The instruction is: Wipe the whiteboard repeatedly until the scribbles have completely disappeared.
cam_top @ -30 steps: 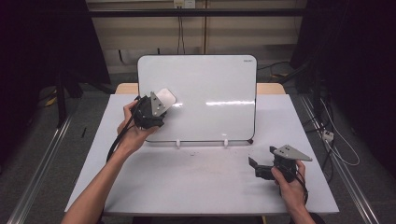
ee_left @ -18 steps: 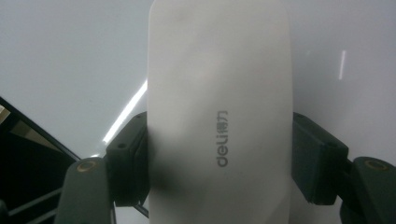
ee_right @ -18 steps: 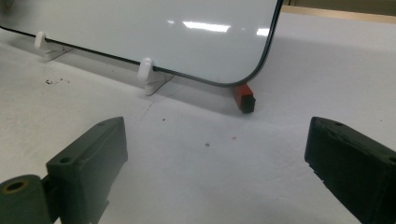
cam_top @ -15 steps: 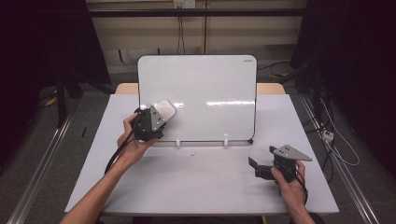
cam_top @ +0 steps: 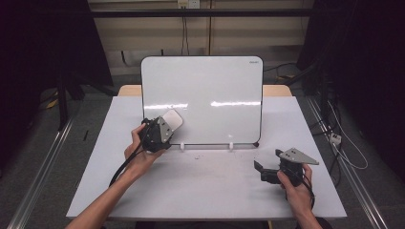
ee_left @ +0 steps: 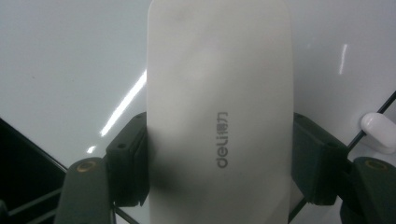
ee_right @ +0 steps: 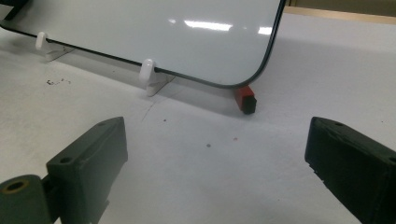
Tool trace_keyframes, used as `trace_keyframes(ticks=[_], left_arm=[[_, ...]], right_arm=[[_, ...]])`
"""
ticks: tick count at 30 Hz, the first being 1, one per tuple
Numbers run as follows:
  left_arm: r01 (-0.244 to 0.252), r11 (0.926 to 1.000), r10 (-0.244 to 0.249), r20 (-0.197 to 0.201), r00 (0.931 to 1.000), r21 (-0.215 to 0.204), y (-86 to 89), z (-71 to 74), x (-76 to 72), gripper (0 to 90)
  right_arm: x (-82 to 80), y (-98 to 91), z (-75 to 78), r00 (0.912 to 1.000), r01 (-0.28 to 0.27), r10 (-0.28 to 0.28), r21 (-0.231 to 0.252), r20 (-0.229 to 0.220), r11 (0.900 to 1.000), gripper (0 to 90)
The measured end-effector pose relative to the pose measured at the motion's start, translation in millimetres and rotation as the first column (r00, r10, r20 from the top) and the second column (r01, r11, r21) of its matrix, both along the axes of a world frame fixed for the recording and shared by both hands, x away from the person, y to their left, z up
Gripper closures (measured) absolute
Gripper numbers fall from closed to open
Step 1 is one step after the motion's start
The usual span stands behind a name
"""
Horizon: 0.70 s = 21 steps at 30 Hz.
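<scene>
A whiteboard point(cam_top: 205, 95) stands tilted on two white clips point(ee_right: 148, 72) at the back of the white table point(cam_top: 205, 186). My left gripper point(cam_top: 165, 125) is shut on a white eraser point(ee_left: 219, 107) marked "deli", held against the board's lower left corner. The eraser point(cam_top: 172, 119) shows at that corner in the high view. My right gripper point(cam_top: 260, 168) rests open low over the table at the front right, with nothing between its jaws point(ee_right: 215, 154). A small red and black marker cap point(ee_right: 245, 99) lies under the board's lower right corner.
Small dark specks point(ee_right: 56, 82) dot the table in front of the board. Metal rails run along the floor on both sides of the table point(cam_top: 43, 167). Cables point(cam_top: 344, 148) lie on the floor at the right.
My left gripper has carried the eraser down the board's left side to its lower left corner. The right gripper has stayed still.
</scene>
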State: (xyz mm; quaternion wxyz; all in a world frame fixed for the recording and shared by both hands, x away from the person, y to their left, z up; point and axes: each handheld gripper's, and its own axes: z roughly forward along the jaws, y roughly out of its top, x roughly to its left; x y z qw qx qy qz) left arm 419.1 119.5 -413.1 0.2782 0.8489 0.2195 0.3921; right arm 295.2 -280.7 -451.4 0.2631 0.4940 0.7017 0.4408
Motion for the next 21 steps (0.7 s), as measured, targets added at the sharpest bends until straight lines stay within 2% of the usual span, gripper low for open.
trace_keyframes(ticks=[1, 5, 7, 11, 14, 15, 16, 21], left_arm=[[0.006, 1.0, -0.006, -0.009, 0.9999, -0.003, -1.4, -1.1, -0.9, 31.1], [0.041, 0.9975, -0.042, 0.014, 0.999, 0.057, -19.6, -9.3, -10.2, 31.1], [0.041, 0.9978, -0.041, -0.003, 0.9992, 0.052, -20.1, -6.9, -8.4, 31.1], [0.05, 0.9971, -0.05, -0.001, 0.9988, 0.057, -17.9, -5.6, -7.7, 31.1], [0.026, 0.9992, -0.026, -0.01, 0.9996, 0.031, -14.1, -0.7, -3.2, 31.2], [0.018, 0.9994, -0.018, 0.005, 0.9998, 0.029, -12.0, 2.1, -0.8, 31.2], [0.008, 0.9999, -0.008, 0.002, 1.0, 0.012, -8.8, 5.4, 2.2, 31.2], [-0.035, 0.9987, 0.035, -0.01, 0.9994, -0.038, 5.4, 21.2, 16.7, 31.2]], right_arm=[[0.4, -0.1, -0.1, 1.0, -0.001, 0.001, -0.001, 0.001, 1.0, 5.8], [0.6, 0.5, -0.1, 1.0, -0.003, 0.003, -0.001, -0.001, 1.0, 5.9], [0.5, 0.4, 0.1, 1.0, -0.003, 0.003, -0.002, 0.003, 1.0, 5.9], [-0.4, -0.7, 0.2, 1.0, -0.003, 0.003, 0.004, -0.001, 1.0, 5.8], [-0.3, -0.9, 0.0, 1.0, -0.003, 0.003, 0.003, -0.001, 1.0, 5.8], [-0.4, -0.9, 0.0, 1.0, -0.006, 0.006, 0.003, 0.001, 1.0, 5.9], [-0.7, -0.9, 0.1, 1.0, -0.006, 0.006, 0.004, 0.001, 1.0, 5.8], [-0.4, -1.1, 0.1, 1.0, -0.004, 0.004, 0.004, 0.001, 1.0, 5.9]])
